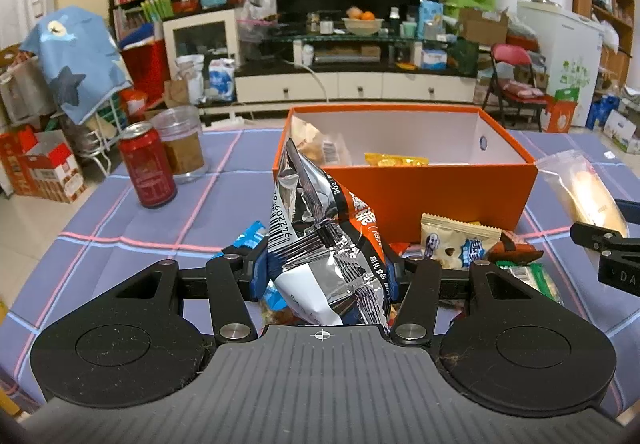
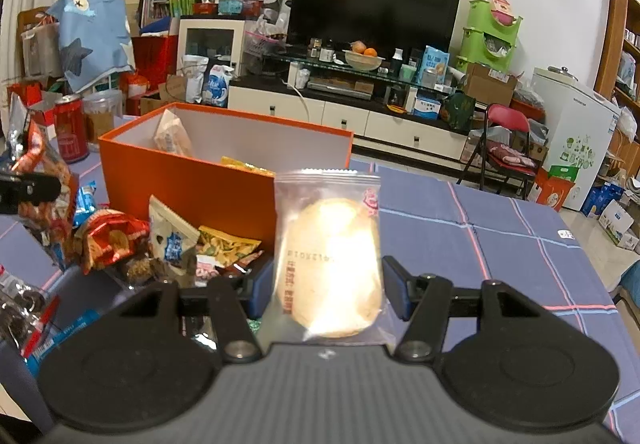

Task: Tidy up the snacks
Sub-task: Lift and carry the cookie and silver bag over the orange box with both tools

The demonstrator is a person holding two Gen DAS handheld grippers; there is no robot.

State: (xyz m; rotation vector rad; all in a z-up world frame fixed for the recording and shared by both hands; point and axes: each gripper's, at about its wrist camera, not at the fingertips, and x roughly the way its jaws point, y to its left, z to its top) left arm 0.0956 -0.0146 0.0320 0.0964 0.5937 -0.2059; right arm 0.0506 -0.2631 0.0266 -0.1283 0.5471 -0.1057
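I am pinching a silver foil snack bag (image 1: 320,244) in my left gripper (image 1: 324,268), upright above the snack pile (image 2: 168,244), ready to go over the wall of the orange box (image 1: 420,187). My right gripper (image 2: 328,284) is clamping a clear-wrapped round cracker (image 2: 330,264) just beside the box's right end, above the checked tablecloth (image 2: 500,244). Only the left view is showing the box's floor and a yellow packet (image 1: 396,159); the right view is showing the foil bag's printed orange face.

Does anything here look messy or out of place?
Yes. A heap of snack packets lies jumbled on the tablecloth before the orange box, which holds only a few. The left claw grips a crumpled foil bag; nothing looks spilled.
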